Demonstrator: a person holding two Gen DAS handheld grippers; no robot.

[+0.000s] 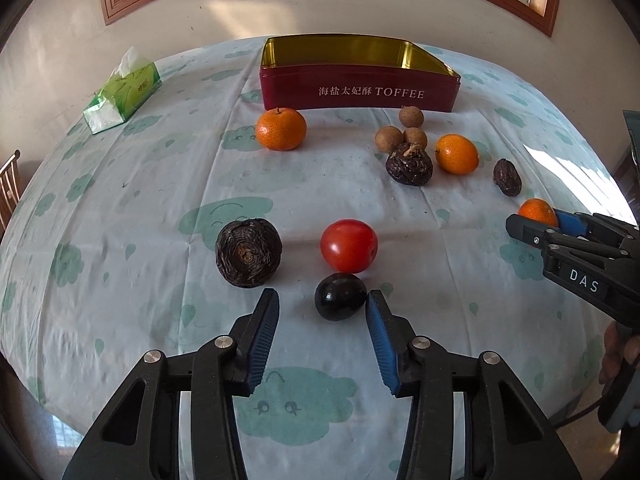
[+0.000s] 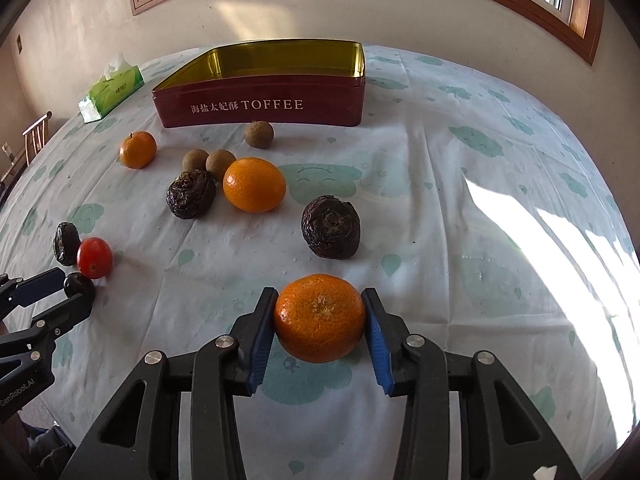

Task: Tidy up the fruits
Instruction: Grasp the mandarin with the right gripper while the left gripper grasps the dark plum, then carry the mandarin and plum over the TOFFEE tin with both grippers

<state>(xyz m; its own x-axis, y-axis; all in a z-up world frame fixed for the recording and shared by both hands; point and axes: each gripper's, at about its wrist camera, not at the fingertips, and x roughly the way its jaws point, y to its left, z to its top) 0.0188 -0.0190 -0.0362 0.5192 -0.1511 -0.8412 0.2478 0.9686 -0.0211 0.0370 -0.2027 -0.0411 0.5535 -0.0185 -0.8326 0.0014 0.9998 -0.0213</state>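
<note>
Sitting between right gripper point(image 2: 320, 312) pads: mandarin point(image 2: 320, 318).

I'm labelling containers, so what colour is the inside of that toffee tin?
Shiny gold inside the toffee tin, dark red outside; clearest in the right wrist view.

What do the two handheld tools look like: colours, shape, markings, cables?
Both are black plastic with open, braced linkage arms and silver pivot screws. Each finger carries a ribbed blue pad. The left tool reads GenRobot.AI on its side; the right tool has a DAS label and a dark cable trailing beneath its handle.
</note>
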